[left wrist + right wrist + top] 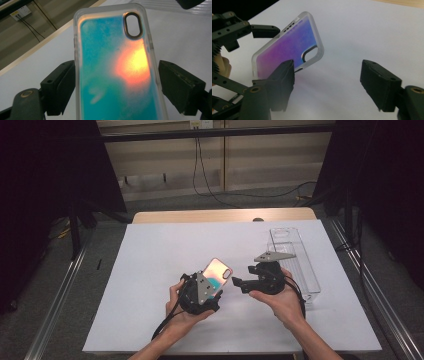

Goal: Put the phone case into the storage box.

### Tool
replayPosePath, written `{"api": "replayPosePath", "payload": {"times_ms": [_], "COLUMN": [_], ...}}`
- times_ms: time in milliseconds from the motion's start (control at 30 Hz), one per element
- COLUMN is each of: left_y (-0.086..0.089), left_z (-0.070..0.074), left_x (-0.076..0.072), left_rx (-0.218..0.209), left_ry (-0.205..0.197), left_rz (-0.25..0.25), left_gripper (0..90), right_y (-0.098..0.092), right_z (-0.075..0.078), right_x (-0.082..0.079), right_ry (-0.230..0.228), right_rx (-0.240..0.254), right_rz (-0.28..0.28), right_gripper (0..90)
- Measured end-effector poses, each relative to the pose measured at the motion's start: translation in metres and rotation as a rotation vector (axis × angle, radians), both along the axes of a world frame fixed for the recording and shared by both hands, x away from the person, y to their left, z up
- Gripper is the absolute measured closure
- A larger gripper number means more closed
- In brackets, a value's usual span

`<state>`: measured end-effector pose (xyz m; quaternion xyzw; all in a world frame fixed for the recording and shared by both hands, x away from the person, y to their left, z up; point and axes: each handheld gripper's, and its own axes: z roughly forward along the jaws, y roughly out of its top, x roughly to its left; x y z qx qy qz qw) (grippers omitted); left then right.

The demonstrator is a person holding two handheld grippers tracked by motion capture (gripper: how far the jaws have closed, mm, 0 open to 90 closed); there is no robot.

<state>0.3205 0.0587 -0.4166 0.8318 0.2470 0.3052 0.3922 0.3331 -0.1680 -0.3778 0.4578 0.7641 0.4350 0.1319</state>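
Observation:
A phone case (218,272) with a clear rim and a blue-to-orange back is held tilted above the white sheet. My left gripper (211,284) is shut on it across its width, both pads against the long edges (113,80). The oval camera cut-out sits at the case's far end (112,62). My right gripper (241,276) hovers just right of the case, pointing toward it. Its jaws stand open with only bare sheet between them (328,75). In the right gripper view the case (289,47) lies beyond the left jaw, and one left-gripper finger (265,30) rests on its upper edge.
A white sheet (160,270) covers the wooden table (220,215). A long clear plastic tray (295,260) lies at the sheet's right side, just behind the right hand. Cables run across the floor beyond the table.

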Motion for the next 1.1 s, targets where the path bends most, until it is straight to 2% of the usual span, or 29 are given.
{"api": "replayPosePath", "payload": {"times_ms": [167, 300, 433, 600, 733, 933, 1100], "left_y": [-0.001, -0.001, -0.001, -0.003, -0.004, -0.006, -0.006], "left_z": [-0.002, -0.002, -0.001, -0.002, -0.002, -0.003, -0.002], "left_x": [0.001, 0.001, 0.000, 0.000, -0.002, -0.003, -0.003], "left_rx": [-0.009, -0.012, -0.002, -0.011, -0.010, -0.012, -0.015], "left_ry": [-0.015, -0.016, -0.026, -0.037, -0.043, -0.049, -0.050], "left_rz": [0.023, 0.022, 0.021, 0.019, 0.020, 0.017, 0.020], "left_gripper": [16.8, 16.8, 16.8, 16.8, 16.8, 16.8, 16.8], "right_y": [0.004, 0.005, 0.006, 0.008, 0.011, 0.015, 0.020], "right_z": [-0.001, 0.000, 0.002, 0.001, 0.002, 0.002, 0.001], "right_x": [0.002, 0.004, 0.008, 0.013, 0.016, 0.020, 0.021], "right_ry": [0.066, 0.096, 0.155, 0.198, 0.206, 0.218, 0.226], "right_rx": [-0.010, -0.018, 0.004, 0.033, 0.032, 0.076, 0.082], "right_rz": [-0.005, -0.018, -0.014, -0.001, -0.014, -0.040, -0.060], "right_gripper": [31.1, 33.8, 39.6, 43.5, 46.0, 52.9, 60.6]}}
